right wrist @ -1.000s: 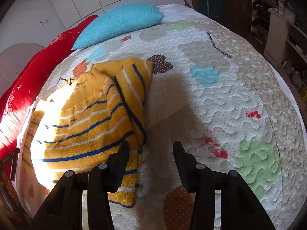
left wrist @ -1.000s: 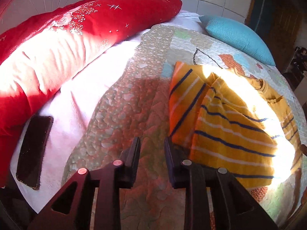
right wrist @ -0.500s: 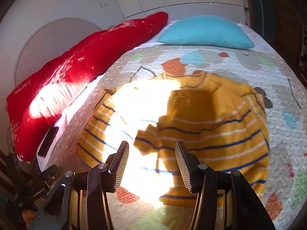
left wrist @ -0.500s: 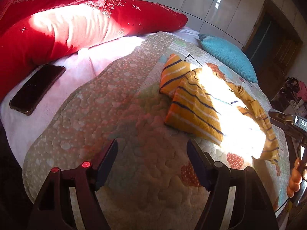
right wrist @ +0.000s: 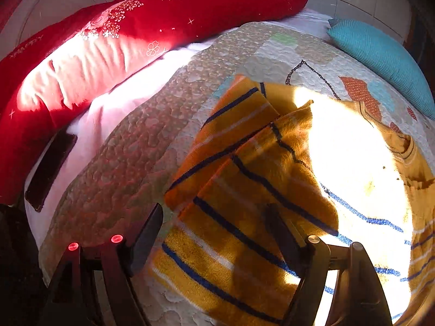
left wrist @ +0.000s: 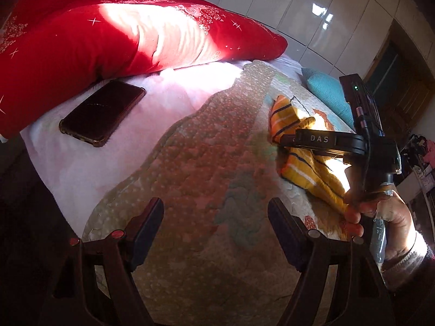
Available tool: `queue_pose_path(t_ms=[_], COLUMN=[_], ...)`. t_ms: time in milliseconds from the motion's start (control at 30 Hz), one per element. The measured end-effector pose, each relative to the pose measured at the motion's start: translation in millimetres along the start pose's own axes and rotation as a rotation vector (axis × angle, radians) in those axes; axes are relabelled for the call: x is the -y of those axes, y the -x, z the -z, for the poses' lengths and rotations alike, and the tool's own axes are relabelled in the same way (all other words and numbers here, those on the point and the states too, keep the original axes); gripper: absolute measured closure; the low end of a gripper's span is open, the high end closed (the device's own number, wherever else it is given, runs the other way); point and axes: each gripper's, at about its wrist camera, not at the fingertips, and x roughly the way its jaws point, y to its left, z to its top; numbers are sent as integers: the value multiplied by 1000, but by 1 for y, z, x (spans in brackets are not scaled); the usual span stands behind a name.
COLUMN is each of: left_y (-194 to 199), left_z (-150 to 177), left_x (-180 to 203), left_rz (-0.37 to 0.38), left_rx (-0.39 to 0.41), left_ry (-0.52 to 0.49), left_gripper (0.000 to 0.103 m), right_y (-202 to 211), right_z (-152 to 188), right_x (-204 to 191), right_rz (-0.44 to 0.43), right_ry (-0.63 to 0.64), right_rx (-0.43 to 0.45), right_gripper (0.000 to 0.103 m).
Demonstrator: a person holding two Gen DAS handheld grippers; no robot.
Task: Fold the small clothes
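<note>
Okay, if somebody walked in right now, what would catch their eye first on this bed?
Probably the yellow striped sweater, partly folded on the patchwork quilt with a sun patch glaring across it. Next, the long red pillow along the far edge, with a dark phone on the white sheet beside it.

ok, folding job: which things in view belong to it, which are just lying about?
Job:
- yellow striped sweater
- left tool, jaws opening, nothing between
- right tool, jaws opening, over the sweater

Lying about:
- phone
- red pillow
- teal cushion
- quilt
</note>
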Motion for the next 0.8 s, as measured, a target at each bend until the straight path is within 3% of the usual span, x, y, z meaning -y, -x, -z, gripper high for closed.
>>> queue_pose_path(t_ms=[67, 167, 267, 300, 367, 467, 567, 667, 800], left_y=[-2, -3, -2, -1, 3, 10, 14, 15, 9], left_z=[1, 3, 3, 3, 4, 4, 4, 8, 16], left_x=[-5, -9, -5, -3, 2, 15, 33, 54, 85], left_rz=[4, 13, 11, 13, 15, 20, 20, 39, 70], left_rx=[-10, -22, -25, -24, -21, -13, -9, -23, -61], left_ry=[15, 30, 30, 27, 21, -1, -37, -76, -133], left_gripper=[25, 25, 25, 25, 25, 25, 25, 25, 25], right_y=[-9, -18, -18, -15, -4, 26, 67, 109, 148], right_z=[1, 3, 4, 5, 2, -2, 2, 20, 70], right_x=[-8, -11, -16, -17, -10, 24, 71, 128, 213], right_rz=[108, 236, 271, 274, 235, 104, 29, -11, 6], right_ry=[31, 37, 67, 80, 62, -71, -193, -310, -486], right_rx=[-6, -1, 20, 28, 49, 96, 171, 249, 312], right_gripper=[18, 38, 59, 71, 85, 87, 87, 88, 88])
